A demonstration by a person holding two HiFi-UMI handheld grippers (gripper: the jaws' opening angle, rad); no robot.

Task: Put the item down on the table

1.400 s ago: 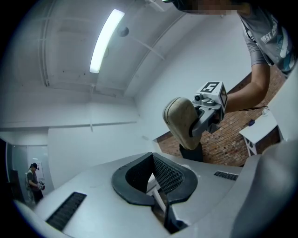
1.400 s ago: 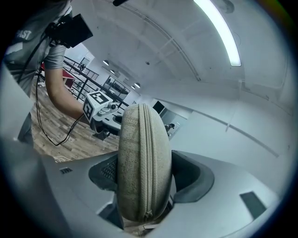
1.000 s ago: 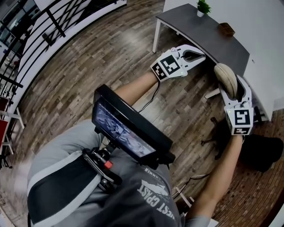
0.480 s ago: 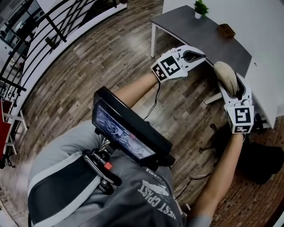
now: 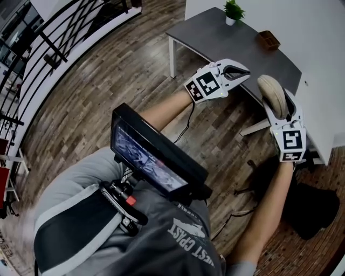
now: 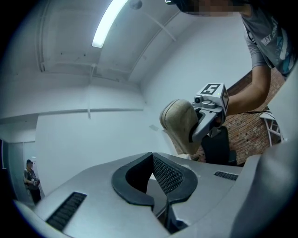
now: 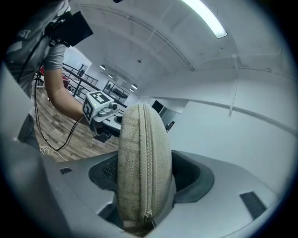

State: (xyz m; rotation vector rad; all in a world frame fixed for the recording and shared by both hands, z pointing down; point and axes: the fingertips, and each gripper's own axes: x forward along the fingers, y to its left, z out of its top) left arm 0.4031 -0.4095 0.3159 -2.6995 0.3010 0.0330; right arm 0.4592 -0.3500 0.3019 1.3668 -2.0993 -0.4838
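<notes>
The case [image 5: 271, 92] sits in the right claw [image 5: 276, 101], right of the left claw [image 5: 241, 70], at the table's [image 5: 215, 38] near edge. Farther back on the table stand a plant [image 5: 233, 11] and a box [image 5: 268, 40].

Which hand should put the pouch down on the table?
Right. The right gripper holds the beige oval zippered fabric case between its fingers, close to the grey table. The left gripper is shut on nothing.
</notes>
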